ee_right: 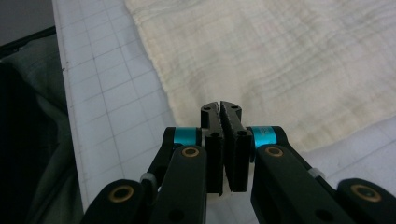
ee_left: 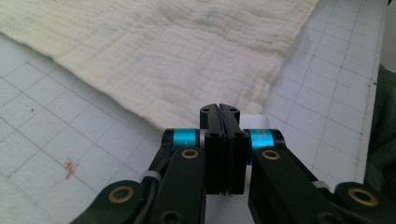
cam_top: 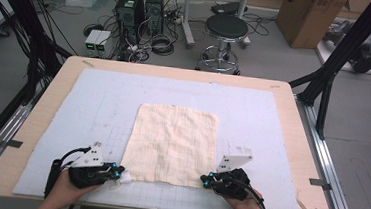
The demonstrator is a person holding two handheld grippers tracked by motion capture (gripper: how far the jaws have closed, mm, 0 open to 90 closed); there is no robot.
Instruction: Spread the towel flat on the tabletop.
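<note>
A cream, lightly wrinkled cloth (cam_top: 173, 141) lies flat in the middle of the white gridded mat (cam_top: 98, 97). My left gripper (cam_top: 120, 172) sits at the cloth's near left corner, where a small white bunch of fabric meets its tip. In the left gripper view the jaws of this gripper (ee_left: 219, 108) are pressed together at the edge of the cloth (ee_left: 163, 56). My right gripper (cam_top: 205, 180) is at the near right corner. In the right gripper view its jaws (ee_right: 220, 105) are closed over the hem of the cloth (ee_right: 280, 60).
The mat covers a wooden table (cam_top: 47, 108), whose near edge lies just below both hands. Beyond the far edge stand a black stool (cam_top: 225, 30), computer towers (cam_top: 131, 7) with cables, and a cardboard box (cam_top: 308, 16). Black frame legs (cam_top: 326, 80) rise at the right.
</note>
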